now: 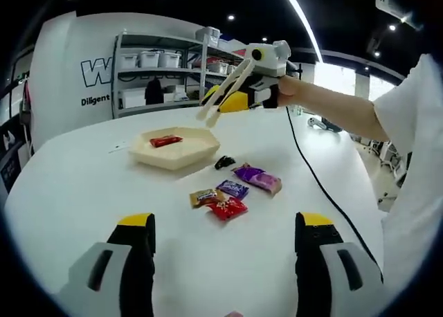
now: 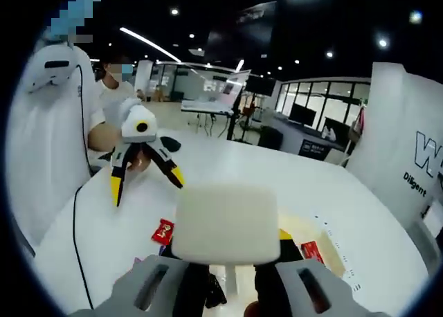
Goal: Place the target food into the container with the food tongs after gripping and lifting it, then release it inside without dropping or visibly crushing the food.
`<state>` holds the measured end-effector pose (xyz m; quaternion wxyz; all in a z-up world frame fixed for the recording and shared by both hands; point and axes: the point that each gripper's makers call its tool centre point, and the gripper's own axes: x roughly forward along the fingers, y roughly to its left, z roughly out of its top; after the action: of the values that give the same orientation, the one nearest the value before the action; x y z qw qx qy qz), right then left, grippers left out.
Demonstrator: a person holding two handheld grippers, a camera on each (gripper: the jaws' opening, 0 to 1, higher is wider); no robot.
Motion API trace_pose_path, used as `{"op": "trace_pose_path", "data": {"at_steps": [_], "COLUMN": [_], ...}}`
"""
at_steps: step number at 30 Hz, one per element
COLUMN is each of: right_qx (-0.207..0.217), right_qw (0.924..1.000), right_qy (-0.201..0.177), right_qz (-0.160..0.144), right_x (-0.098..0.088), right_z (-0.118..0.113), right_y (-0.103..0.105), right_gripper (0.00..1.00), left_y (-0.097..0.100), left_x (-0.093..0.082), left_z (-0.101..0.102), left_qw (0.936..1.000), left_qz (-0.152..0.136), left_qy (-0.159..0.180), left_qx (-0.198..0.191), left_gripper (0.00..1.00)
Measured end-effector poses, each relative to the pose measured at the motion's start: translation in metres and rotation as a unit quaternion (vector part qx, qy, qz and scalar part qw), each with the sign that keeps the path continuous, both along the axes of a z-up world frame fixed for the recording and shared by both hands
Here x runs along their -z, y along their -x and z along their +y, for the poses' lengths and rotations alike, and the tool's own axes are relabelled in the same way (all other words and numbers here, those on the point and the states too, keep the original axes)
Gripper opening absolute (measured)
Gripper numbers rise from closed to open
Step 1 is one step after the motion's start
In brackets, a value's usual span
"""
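My right gripper (image 1: 243,95) hangs above the table, shut on the cream food tongs (image 1: 225,88). The tong tips point down at the tray's far rim with nothing between them. In the right gripper view the tongs' broad end (image 2: 225,223) sits over my right gripper (image 2: 225,279). The cream tray (image 1: 181,153) holds one red packet (image 1: 165,140). Several wrapped snacks lie on the table just right of the tray: a purple one (image 1: 233,188), a pink one (image 1: 265,181), an orange one (image 1: 203,196), a red one (image 1: 229,207). My left gripper (image 1: 225,223) is open and holds nothing.
A small black item (image 1: 223,162) lies by the tray's near corner. A black cable (image 1: 311,171) runs across the white table (image 1: 83,192) on the right. A person's sleeve (image 1: 415,144) is at the right edge. Shelves (image 1: 159,75) stand behind. The left gripper (image 2: 147,184) shows across the table.
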<state>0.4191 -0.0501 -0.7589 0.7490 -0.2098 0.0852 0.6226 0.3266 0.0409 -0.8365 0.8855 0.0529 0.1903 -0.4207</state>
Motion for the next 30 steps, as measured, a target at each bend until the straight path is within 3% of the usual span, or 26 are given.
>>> {"op": "trace_pose_path", "data": {"at_steps": [18, 30], "right_qx": [0.011, 0.029], "right_qw": [0.9984, 0.9974], "right_qy": [-0.047, -0.05], "right_qz": [0.031, 0.042], "right_x": [0.014, 0.03], "right_z": [-0.005, -0.021], "right_y": [0.041, 0.069], "right_gripper": [0.17, 0.17], "left_y": [0.001, 0.002], "left_x": [0.003, 0.006], "left_z": [-0.005, -0.009], "left_qw": [1.0, 0.9999], "left_qz": [0.003, 0.006], "left_qy": [0.001, 0.004], "left_qx": [0.005, 0.01], "left_gripper": [0.81, 0.81]}}
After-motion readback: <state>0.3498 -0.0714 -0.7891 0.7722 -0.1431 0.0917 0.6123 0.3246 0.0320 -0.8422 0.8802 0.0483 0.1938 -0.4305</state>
